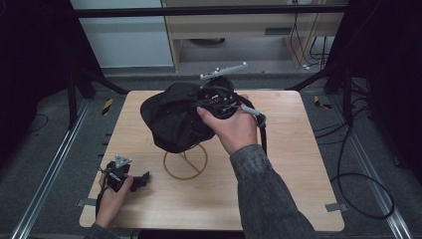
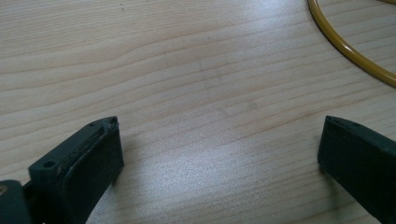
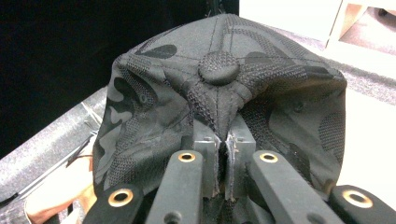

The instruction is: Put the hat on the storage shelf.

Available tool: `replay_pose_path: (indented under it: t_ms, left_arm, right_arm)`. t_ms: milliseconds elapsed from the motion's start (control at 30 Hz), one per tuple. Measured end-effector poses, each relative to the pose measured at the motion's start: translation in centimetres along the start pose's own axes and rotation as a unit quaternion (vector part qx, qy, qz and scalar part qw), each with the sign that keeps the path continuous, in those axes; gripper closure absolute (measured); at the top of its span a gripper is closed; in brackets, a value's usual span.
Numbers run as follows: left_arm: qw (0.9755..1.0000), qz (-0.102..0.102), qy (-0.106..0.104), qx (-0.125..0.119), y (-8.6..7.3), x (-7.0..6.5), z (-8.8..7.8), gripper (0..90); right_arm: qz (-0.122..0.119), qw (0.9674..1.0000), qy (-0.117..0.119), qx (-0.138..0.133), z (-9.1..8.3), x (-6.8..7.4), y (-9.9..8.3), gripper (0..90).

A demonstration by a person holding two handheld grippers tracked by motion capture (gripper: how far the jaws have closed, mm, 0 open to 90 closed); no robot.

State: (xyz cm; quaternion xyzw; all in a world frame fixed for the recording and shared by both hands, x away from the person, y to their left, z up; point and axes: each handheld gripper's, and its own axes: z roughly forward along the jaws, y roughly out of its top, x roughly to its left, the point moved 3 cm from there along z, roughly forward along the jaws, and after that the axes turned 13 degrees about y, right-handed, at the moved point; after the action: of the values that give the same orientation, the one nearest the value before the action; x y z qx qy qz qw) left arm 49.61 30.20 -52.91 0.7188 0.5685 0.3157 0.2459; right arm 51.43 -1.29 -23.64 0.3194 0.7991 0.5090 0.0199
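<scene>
Right hand-held gripper [image 1: 211,102] raised over the far middle of the counter [image 1: 278,169], jaws pressed together on a fold of a black cap [image 1: 171,119] just below its top button [image 3: 218,66], crown fabric bunched around the jaw tips. Cap hanging in the air, lifted clear of the wood, directly above a yellow wire stand [image 1: 185,162] whose ring base sits near the counter's middle. Left hand-held gripper [image 1: 130,180] low at the near left corner, close to the front edge, jaws spread wide apart with nothing between them, bare wood under them. Arc of the yellow ring [image 2: 345,44] at the upper right in the left gripper view, well apart from the jaws. Broad open wood to the right of the stand, out to the right and near edges. Floor rails [image 1: 47,179] beyond both sides of the counter.
</scene>
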Motion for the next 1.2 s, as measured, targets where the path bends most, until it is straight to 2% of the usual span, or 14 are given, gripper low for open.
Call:
replay_pose_path:
  t_ms: [600,1200]
  left_arm:
    - [1.0000,-0.001,0.000,0.000,0.0,0.0,0.0,0.0]
    - [1.0000,0.001,-0.001,0.001,0.0,0.0,0.0,0.0]
  right_arm:
    - [0.010,0.9997,0.007,0.021,1.2,-0.6,-1.5,85.3]
    - [0.013,0.9990,-0.001,0.044,2.6,-1.4,-2.8,84.9]
